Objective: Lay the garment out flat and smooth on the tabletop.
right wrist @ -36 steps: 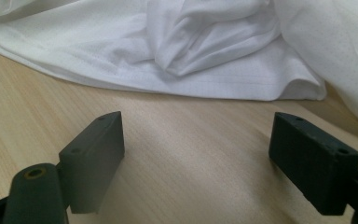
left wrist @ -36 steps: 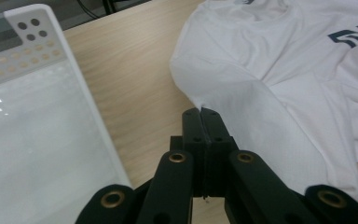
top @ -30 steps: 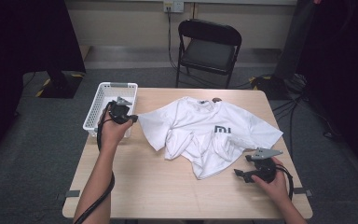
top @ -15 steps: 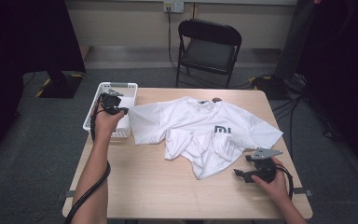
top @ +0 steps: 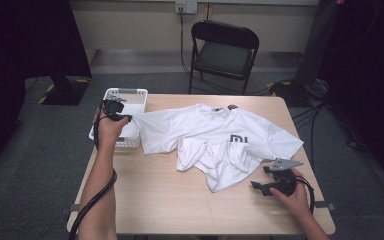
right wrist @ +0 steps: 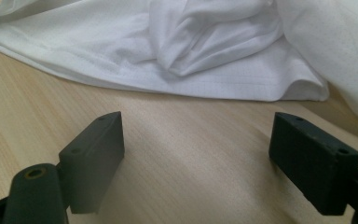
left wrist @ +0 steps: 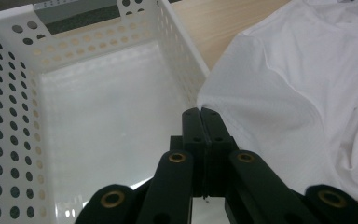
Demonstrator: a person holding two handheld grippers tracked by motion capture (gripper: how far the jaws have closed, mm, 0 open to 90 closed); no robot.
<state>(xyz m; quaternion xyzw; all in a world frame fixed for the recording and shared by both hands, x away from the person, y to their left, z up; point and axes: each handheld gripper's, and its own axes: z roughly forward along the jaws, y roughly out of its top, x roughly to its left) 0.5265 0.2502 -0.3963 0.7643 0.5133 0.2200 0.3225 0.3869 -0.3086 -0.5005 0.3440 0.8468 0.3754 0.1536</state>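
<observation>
Spreading the shirt [top: 220, 142] looks half done: the left gripper [left wrist: 200, 114], jaws clamped on a sleeve edge, holds it over the basket [left wrist: 9, 93]. Its middle is bunched, and the right gripper [right wrist: 196, 149] rests wide open, empty, just short of the hem.

left gripper [left wrist: 200, 114]: jaws pinched on white T-shirt [left wrist: 289, 93] edge | over white perforated basket [left wrist: 9, 116] | wooden table [left wrist: 214, 23]

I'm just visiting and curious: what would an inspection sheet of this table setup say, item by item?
Surface: wooden table, bare at the front.
Job's things: white T-shirt spread out, crumpled at the middle; its sleeve reaches over the basket.
Clutter: small dark thing by the collar, too small to tell.
Grippers: left tool shut on the sleeve edge; right tool open, on the table before the hem.
Cables: one trails along each forearm; more on the floor.
Surroundings: folding chair, grey carpet, dark curtains.
</observation>
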